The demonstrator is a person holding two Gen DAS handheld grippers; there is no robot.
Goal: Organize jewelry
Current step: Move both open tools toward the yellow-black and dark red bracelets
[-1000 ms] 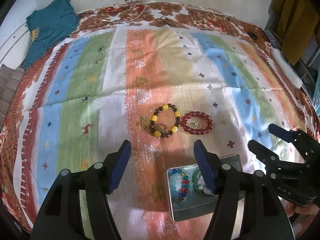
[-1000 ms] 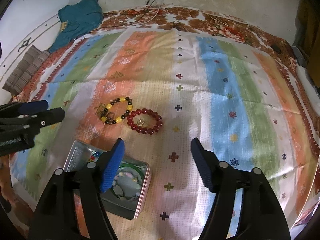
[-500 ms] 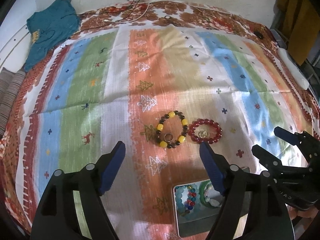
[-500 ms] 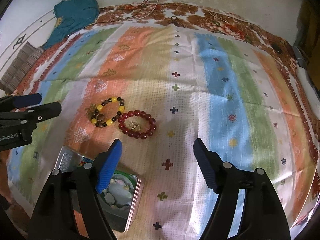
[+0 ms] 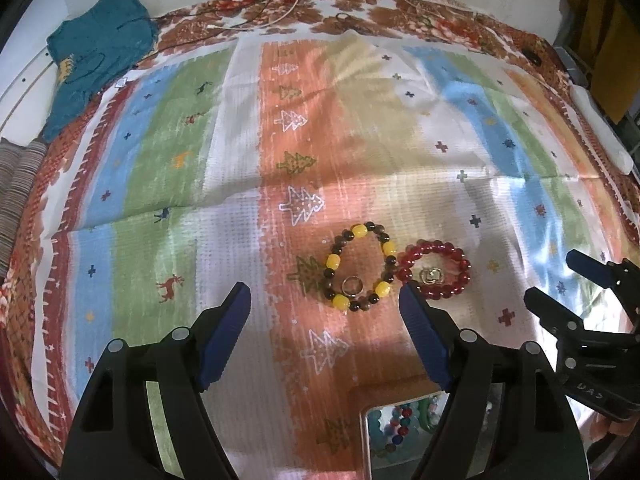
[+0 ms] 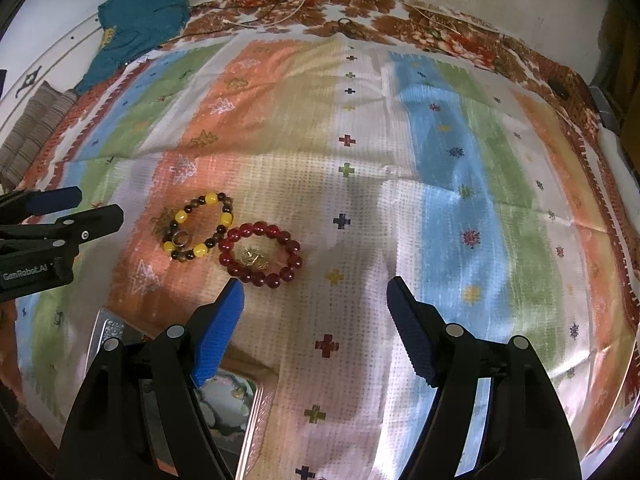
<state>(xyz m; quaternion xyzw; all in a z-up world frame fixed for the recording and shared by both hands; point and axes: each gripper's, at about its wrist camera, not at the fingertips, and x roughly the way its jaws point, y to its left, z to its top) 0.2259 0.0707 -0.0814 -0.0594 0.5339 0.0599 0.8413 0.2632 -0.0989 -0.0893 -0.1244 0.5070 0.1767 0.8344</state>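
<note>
Nearest, at about 5 o'clock in the left wrist view, a shallow metal tin [image 5: 365, 440] with a shiny rim lies open, holding glossy round beads in teal, red and green. The left gripper [image 5: 324, 312] spreads its ribbed blue pads wide and holds nothing. The right gripper [image 6: 312, 304] also gapes wide and empty, the tin [image 6: 256, 412] partly under its left finger at 7 o'clock. Farther out, just past the left gripper's right pad at 1 o'clock, two bead rings lie flat and touching on the woven cloth [image 5: 240, 160] with coloured stripes: a yellow-and-brown bracelet [image 5: 390, 248] circling a small metal ring [image 5: 352, 285], and a translucent red bracelet [image 5: 464, 266] around a gold charm [image 5: 431, 275]. At 10 o'clock, farthest, a crumpled teal garment [image 5: 96, 52].
</note>
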